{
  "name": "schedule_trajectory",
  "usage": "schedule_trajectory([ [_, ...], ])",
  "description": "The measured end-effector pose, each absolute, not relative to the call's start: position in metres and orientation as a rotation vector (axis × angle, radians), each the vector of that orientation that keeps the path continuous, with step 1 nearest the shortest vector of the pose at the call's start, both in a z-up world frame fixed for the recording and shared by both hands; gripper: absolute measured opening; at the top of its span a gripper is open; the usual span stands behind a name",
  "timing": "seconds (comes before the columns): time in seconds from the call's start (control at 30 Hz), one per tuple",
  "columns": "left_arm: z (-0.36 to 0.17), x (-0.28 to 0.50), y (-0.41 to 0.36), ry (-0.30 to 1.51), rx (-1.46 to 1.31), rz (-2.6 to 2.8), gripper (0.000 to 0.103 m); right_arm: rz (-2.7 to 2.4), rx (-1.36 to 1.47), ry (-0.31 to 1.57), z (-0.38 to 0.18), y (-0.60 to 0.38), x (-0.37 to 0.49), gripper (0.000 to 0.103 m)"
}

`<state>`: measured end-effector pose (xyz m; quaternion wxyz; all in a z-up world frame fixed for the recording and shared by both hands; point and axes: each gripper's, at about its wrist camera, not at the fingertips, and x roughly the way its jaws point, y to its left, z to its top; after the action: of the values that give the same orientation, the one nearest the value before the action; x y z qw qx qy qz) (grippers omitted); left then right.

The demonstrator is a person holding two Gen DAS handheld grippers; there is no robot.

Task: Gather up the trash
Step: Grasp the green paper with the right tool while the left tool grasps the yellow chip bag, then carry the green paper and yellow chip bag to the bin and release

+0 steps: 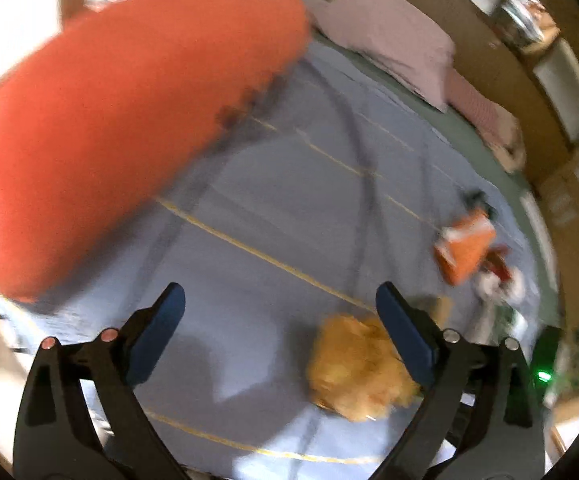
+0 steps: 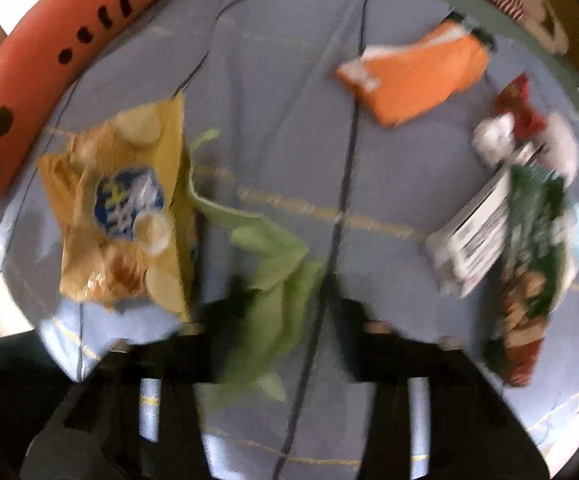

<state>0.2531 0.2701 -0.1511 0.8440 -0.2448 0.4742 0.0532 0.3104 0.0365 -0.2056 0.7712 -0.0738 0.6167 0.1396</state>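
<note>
Trash lies on a blue bedsheet (image 2: 281,80). In the right wrist view a yellow chip bag (image 2: 121,216) lies at the left, an orange packet (image 2: 421,76) at the far right, and a green and red snack bag (image 2: 529,248) with white wrappers (image 2: 493,140) at the right. A light green plastic bag (image 2: 277,280) hangs between the blurred fingers of my right gripper (image 2: 285,332). My left gripper (image 1: 281,320) is open and empty above the sheet; the yellow chip bag (image 1: 357,372) lies by its right finger (image 1: 405,340). The orange packet (image 1: 465,244) shows farther right.
A large orange cushion (image 1: 109,120) lies along the left of the bed and also shows in the right wrist view (image 2: 49,40). A pale pillow (image 1: 393,40) and striped fabric (image 1: 485,116) lie at the far side. A wooden headboard (image 1: 521,92) runs behind.
</note>
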Motion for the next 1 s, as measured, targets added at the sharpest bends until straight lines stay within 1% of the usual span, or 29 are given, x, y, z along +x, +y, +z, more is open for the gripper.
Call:
schedule_trajectory([
  [0.03,-0.155,0.257,0.261,1.020,-0.531,0.042,0.097,0.298,-0.138,1.344,-0.205,0.033,0.310,0.024],
  [0.1,-0.160,0.262,0.245,1.054,-0.508,-0.027,0.098,0.274,-0.108,1.348,-0.201,0.024,0.310,0.020],
  [0.2,-0.168,0.268,0.215,1.121,-0.415,-0.132,0.098,0.215,-0.081,1.302,-0.184,0.003,0.306,0.020],
  [0.33,-0.179,0.269,0.179,1.160,-0.261,-0.189,0.099,0.192,-0.035,1.260,-0.164,-0.023,0.296,0.020],
  [0.5,-0.202,0.274,0.160,1.211,-0.138,-0.154,0.098,0.187,0.012,1.211,-0.147,-0.043,0.281,0.020],
  [0.57,-0.210,0.275,0.155,1.215,-0.106,-0.148,0.084,0.195,0.040,1.202,-0.142,-0.050,0.269,0.020],
  [0.6,-0.210,0.276,0.154,1.220,-0.107,-0.151,0.075,0.197,0.050,1.199,-0.139,-0.052,0.266,0.020],
  [0.8,-0.209,0.272,0.159,1.195,-0.141,-0.165,0.059,0.188,0.090,1.159,-0.124,-0.060,0.242,0.020],
  [0.83,-0.207,0.271,0.160,1.184,-0.150,-0.165,0.052,0.187,0.098,1.149,-0.121,-0.063,0.237,0.020],
  [1.0,-0.187,0.263,0.164,1.101,-0.172,-0.181,0.051,0.172,0.099,1.106,-0.112,-0.064,0.226,0.020],
])
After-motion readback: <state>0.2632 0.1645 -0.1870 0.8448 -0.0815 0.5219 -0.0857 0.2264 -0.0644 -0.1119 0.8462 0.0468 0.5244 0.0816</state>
